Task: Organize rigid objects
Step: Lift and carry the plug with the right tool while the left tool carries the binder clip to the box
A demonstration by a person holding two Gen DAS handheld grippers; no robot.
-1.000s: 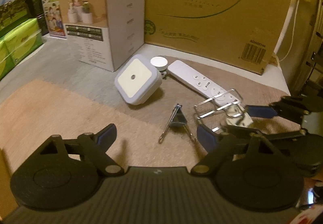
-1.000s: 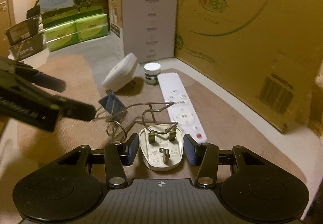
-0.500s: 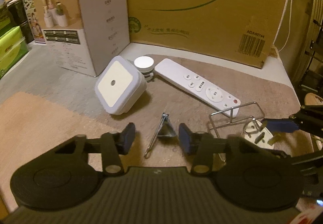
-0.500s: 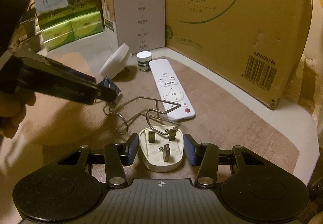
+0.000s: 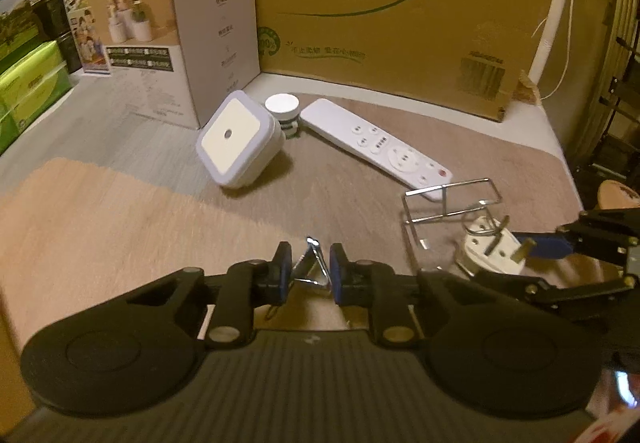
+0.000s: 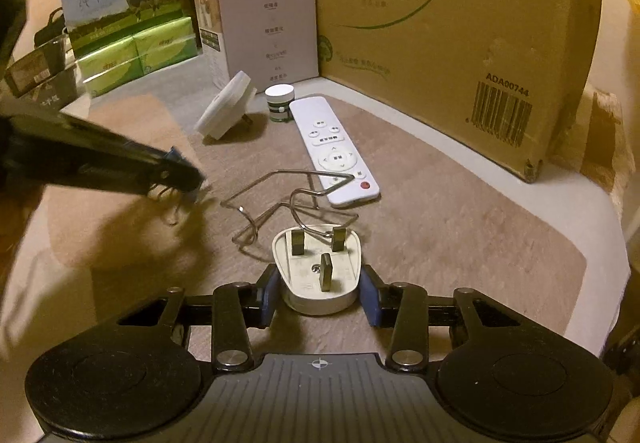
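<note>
Now our left tool (image 5: 307, 275) is clenched on the binder clip (image 5: 310, 275) at the counter's (image 5: 120, 211) six o'clock edge: light, springy steel, slippery, best pinched across its body. Our right tool (image 6: 318, 293), jaws just closing, grips the plug (image 6: 318, 275) at four o'clock by its hard plastic flanks.

Taking the remote (image 6: 335, 151) as landmark: behind it the big carton (image 6: 460, 23) walls off the back, and the white box (image 6: 264, 23) stands behind and to its left. The jar (image 6: 279, 102) and night light (image 6: 226, 111) crowd its far end. At its near end the wire rack (image 6: 280, 199) lies touching it, with the plug (image 6: 318, 267) just beyond. To its right the mat (image 6: 460, 235) lies bare and open.
</note>
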